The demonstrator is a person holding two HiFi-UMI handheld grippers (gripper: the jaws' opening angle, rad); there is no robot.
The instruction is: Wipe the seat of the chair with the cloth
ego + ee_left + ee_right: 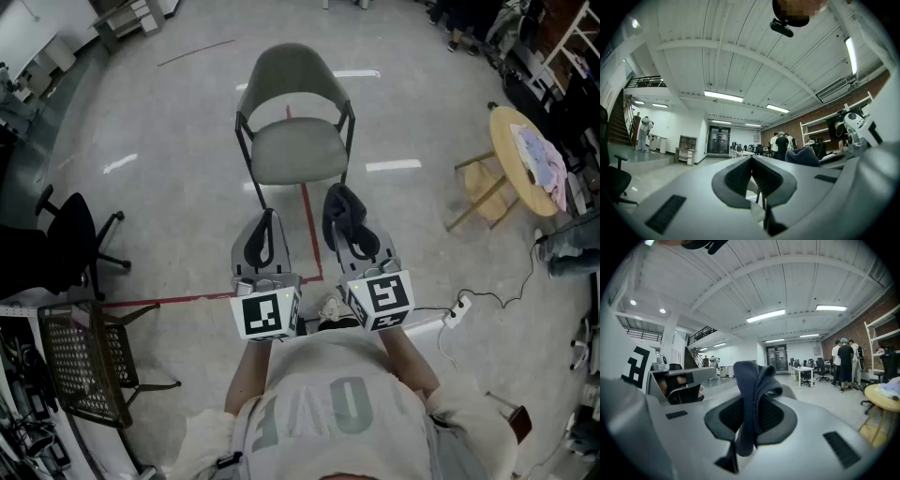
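A grey-green chair [297, 150] with a curved back and black metal legs stands on the floor in front of me, its seat bare. My right gripper [345, 217] is shut on a dark blue cloth [753, 399], which bunches up above the jaws [343, 212]. It hovers just short of the seat's front right corner. My left gripper [266, 232] is shut with nothing in it [751, 176], a little nearer to me and below the seat's front edge. Both grippers point up and forward, at the room beyond.
A black office chair [58, 234] and a mesh chair [80, 352] stand at my left. A round wooden table [525, 159] with cloths on it is at the right. A power strip and cable [459, 307] lie on the floor. Red tape lines [309, 225] run under the chair.
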